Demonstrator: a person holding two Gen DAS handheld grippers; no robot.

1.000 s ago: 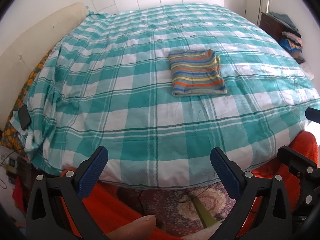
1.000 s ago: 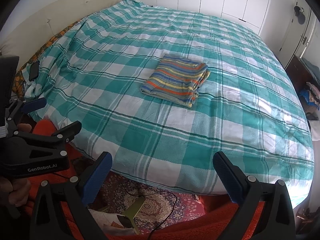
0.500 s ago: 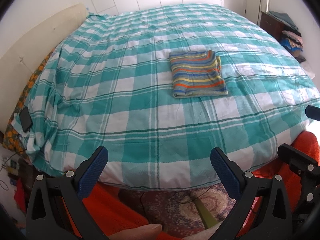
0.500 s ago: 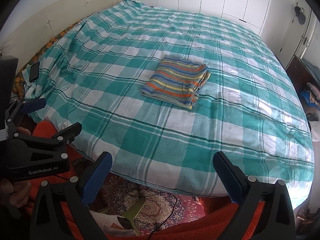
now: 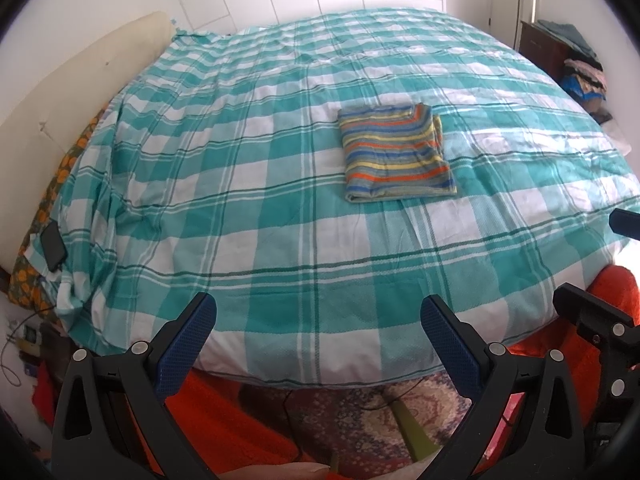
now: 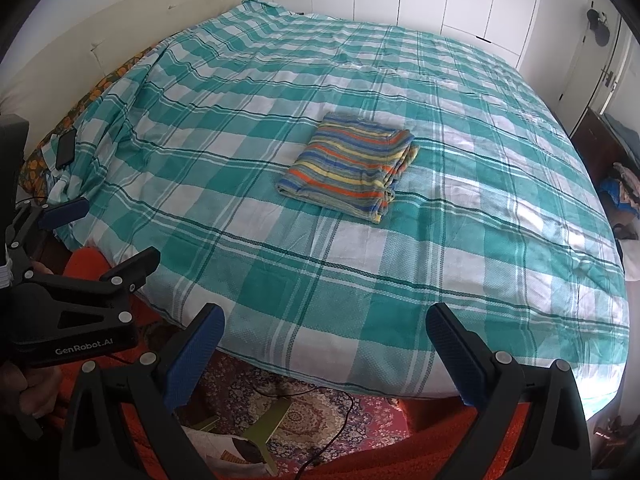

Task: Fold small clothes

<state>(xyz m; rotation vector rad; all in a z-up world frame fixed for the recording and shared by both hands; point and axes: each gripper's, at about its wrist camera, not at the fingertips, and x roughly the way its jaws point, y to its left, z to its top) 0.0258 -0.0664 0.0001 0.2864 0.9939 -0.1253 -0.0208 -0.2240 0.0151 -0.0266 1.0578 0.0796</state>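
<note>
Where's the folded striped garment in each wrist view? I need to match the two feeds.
Left wrist: folded striped garment lies right of centre on the checked bedspread, upper half.
Right wrist: it lies near centre, turned diagonally.
Shared landmark: black phone at the bed's left edge.

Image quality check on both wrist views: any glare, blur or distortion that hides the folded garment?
Left wrist view: heavy fisheye bowing and dark corner vignette; daylight glare washes the bedspread at right, yet the striped folded garment is sharp. Right wrist view: same curvature, sheen on the far right bedspread; garment crisp. The open left gripper and right gripper are unblurred.
</note>
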